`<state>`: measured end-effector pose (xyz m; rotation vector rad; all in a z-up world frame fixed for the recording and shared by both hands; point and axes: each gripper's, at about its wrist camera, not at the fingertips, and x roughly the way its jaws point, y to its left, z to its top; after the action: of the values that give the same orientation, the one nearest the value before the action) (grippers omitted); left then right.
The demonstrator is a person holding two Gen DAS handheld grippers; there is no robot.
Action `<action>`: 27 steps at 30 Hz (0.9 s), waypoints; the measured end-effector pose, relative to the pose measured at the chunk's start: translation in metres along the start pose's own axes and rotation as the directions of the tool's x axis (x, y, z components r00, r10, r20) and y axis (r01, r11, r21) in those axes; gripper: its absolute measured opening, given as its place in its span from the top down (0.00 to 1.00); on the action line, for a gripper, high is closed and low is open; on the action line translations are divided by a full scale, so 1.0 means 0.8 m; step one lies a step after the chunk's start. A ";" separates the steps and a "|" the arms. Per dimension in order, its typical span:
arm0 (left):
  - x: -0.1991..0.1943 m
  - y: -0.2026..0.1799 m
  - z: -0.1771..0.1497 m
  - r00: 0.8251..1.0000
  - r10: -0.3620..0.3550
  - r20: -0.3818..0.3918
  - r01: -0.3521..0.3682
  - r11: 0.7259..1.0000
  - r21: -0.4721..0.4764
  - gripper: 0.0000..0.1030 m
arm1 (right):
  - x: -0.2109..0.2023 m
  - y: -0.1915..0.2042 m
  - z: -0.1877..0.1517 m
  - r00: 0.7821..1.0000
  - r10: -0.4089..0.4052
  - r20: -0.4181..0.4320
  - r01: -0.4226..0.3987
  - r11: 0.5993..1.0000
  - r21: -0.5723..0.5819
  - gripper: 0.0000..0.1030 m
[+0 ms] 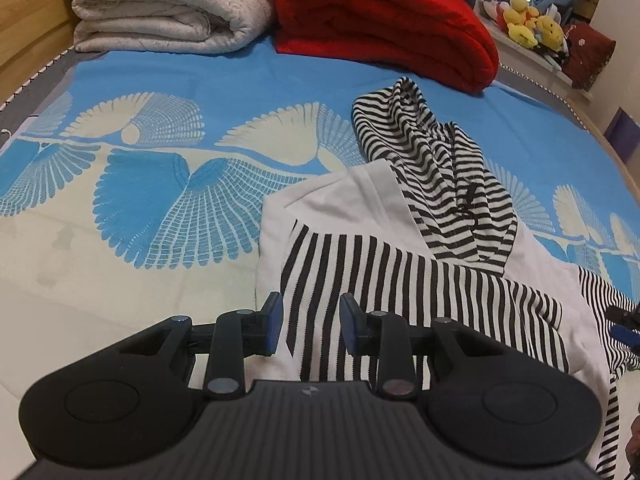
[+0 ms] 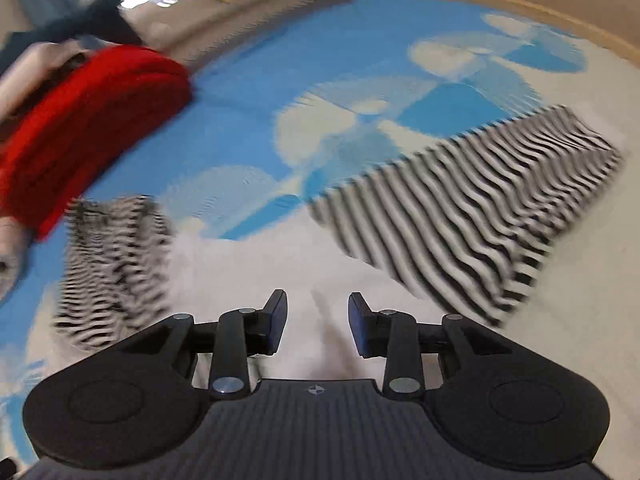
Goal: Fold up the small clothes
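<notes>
The left gripper (image 1: pixel 310 324) hangs over the near left part of a small white hooded top with black-and-white stripes (image 1: pixel 360 216), which lies spread on a blue and cream patterned bedspread (image 1: pixel 160 184). Its jaws stand partly spread, and the striped cloth shows in the gap between the blue pads (image 1: pixel 274 326); whether the pads press on the cloth or only hover over it cannot be told. The striped hood (image 1: pixel 424 152) lies bunched on the far side of the garment, and a striped sleeve (image 1: pixel 480 300) is laid across the white body.

The right gripper (image 2: pixel 318 320) points down at the plain white cloth (image 2: pixel 280 264) of the same top. Its jaws are spread about halfway with nothing pinched between them; the white cloth lies below the gap. Much of this view is blurred. A striped sleeve (image 2: pixel 472 216) stretches away to the far right, and the striped hood (image 2: pixel 116 264) lies to the left.

At the far end of the bed sit a folded red blanket (image 1: pixel 384 24) and, to its left, a folded white quilt (image 1: pixel 168 8).
</notes>
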<state>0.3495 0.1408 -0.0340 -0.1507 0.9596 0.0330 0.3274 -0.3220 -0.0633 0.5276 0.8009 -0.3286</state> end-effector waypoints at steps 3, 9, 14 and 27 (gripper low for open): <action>0.006 -0.005 -0.005 1.000 0.001 -0.022 0.000 1.000 0.019 0.67 | 0.017 0.002 -0.008 0.993 0.072 -0.094 -0.075 0.997 -0.029 0.67; 0.007 -0.016 -0.010 1.000 -0.007 -0.029 0.008 0.999 0.045 0.67 | 0.052 -0.036 -0.011 0.969 -0.088 -0.231 0.099 0.995 0.033 0.65; 0.029 -0.027 -0.027 0.995 -0.033 -0.094 0.036 0.999 0.030 0.61 | 0.025 -0.023 0.012 0.992 0.014 -0.129 -0.020 0.999 -0.043 0.66; 0.031 -0.102 -0.037 0.992 0.000 -0.125 0.019 0.988 0.151 0.54 | -0.024 -0.172 0.129 0.996 -0.081 0.031 0.073 0.975 0.208 0.65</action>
<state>0.3471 0.0548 -0.0619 -0.0168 1.0824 -0.0588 0.3113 -0.4918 -0.0331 0.6841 0.7539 -0.4966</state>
